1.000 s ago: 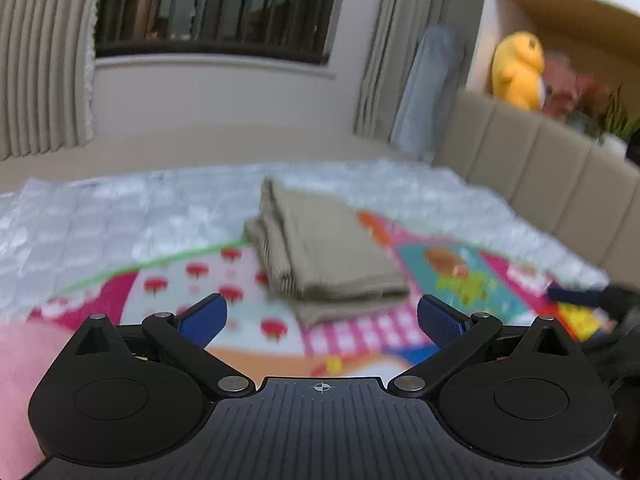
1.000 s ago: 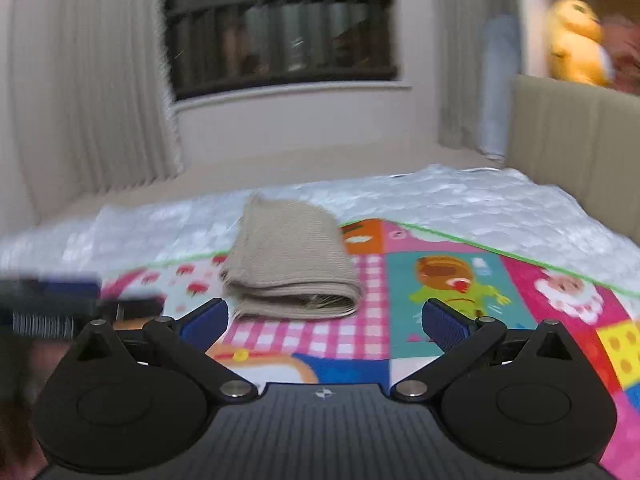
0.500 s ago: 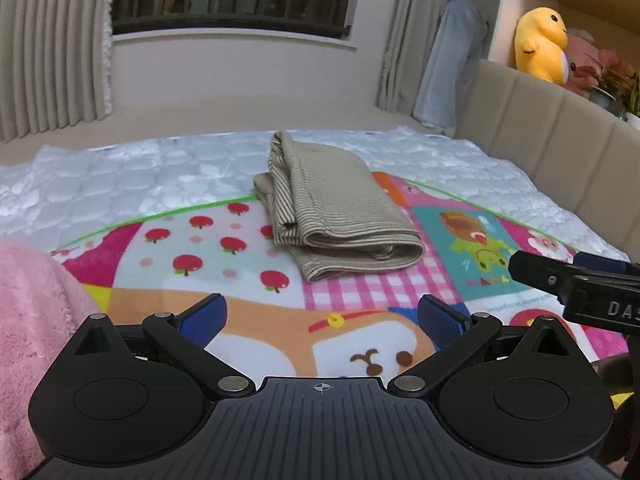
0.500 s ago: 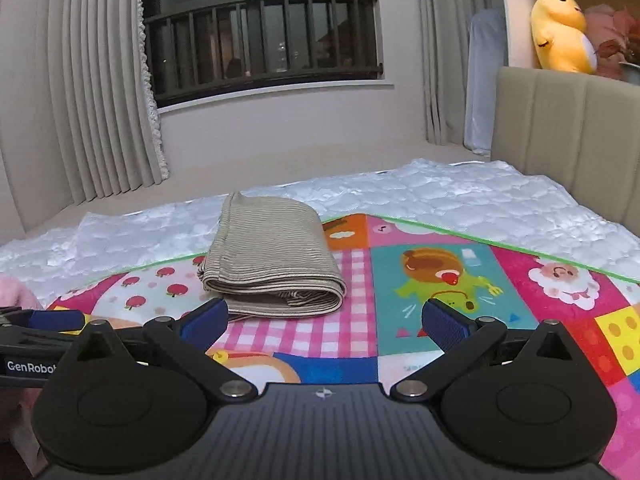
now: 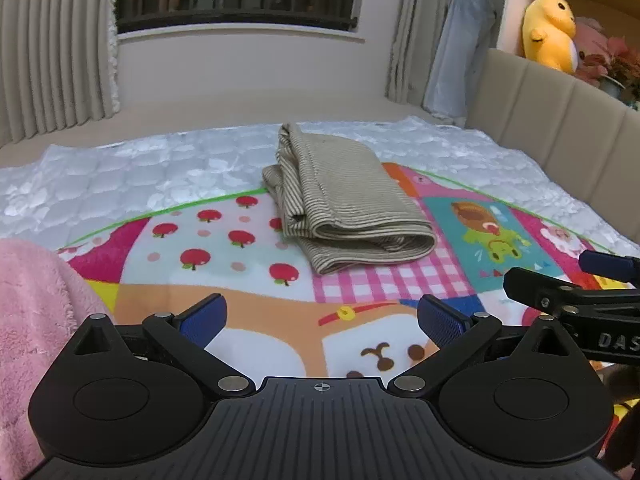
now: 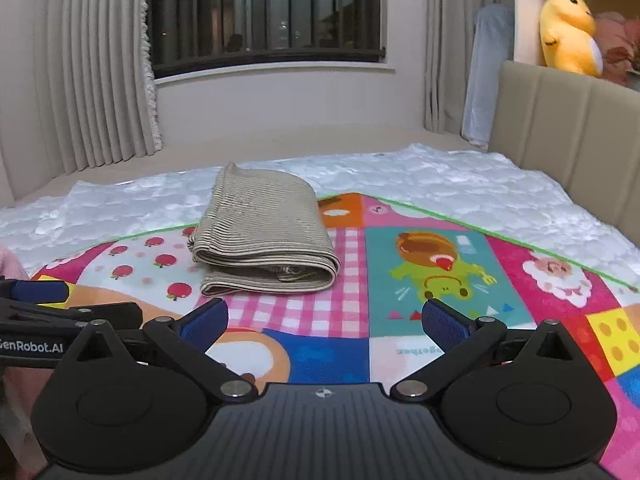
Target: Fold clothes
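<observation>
A folded beige striped garment lies on the colourful play mat, well ahead of both grippers; in the right wrist view the garment sits left of centre. My left gripper is open and holds nothing, its blue pads wide apart above the mat. My right gripper is open too, with nothing between its fingers. Each gripper shows at the edge of the other's view: the right one on the right side, the left one on the left side.
A pink fluffy cloth lies at the near left. A white quilted cover spreads beyond the mat. A beige padded headboard runs along the right, with a yellow plush toy on the shelf above. Curtains and a barred window stand behind.
Both grippers have drawn back from the folded garment and settled, so more of the mat shows. The garment has stayed put, and both grippers have stayed open.
</observation>
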`<state>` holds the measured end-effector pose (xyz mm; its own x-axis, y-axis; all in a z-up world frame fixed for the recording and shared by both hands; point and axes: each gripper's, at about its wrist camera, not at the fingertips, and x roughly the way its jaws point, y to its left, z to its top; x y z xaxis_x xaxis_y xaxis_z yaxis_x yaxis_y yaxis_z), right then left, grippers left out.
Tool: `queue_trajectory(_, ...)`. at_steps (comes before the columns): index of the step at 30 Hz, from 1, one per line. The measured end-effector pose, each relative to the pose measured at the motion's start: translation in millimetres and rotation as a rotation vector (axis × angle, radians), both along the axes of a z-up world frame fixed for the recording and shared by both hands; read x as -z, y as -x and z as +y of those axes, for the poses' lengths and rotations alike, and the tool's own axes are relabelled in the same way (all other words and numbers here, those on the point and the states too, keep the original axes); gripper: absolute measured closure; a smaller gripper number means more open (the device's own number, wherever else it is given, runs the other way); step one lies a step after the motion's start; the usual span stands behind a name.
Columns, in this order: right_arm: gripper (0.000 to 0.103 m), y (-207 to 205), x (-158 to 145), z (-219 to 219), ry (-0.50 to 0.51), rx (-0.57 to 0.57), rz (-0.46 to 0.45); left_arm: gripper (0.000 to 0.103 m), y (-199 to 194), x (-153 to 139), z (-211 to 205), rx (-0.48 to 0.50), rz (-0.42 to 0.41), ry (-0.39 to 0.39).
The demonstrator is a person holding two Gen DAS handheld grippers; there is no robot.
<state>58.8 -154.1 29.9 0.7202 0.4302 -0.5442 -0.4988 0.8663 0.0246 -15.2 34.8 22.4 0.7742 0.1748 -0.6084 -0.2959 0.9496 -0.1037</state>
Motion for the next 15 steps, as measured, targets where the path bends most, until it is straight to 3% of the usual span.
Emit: queue_trajectory(15,0.000,-0.6,5.4,0.2,0.027,-0.009,0.023,0.000,-1.8,1.4,0.4,0.002,0.023,0.004)
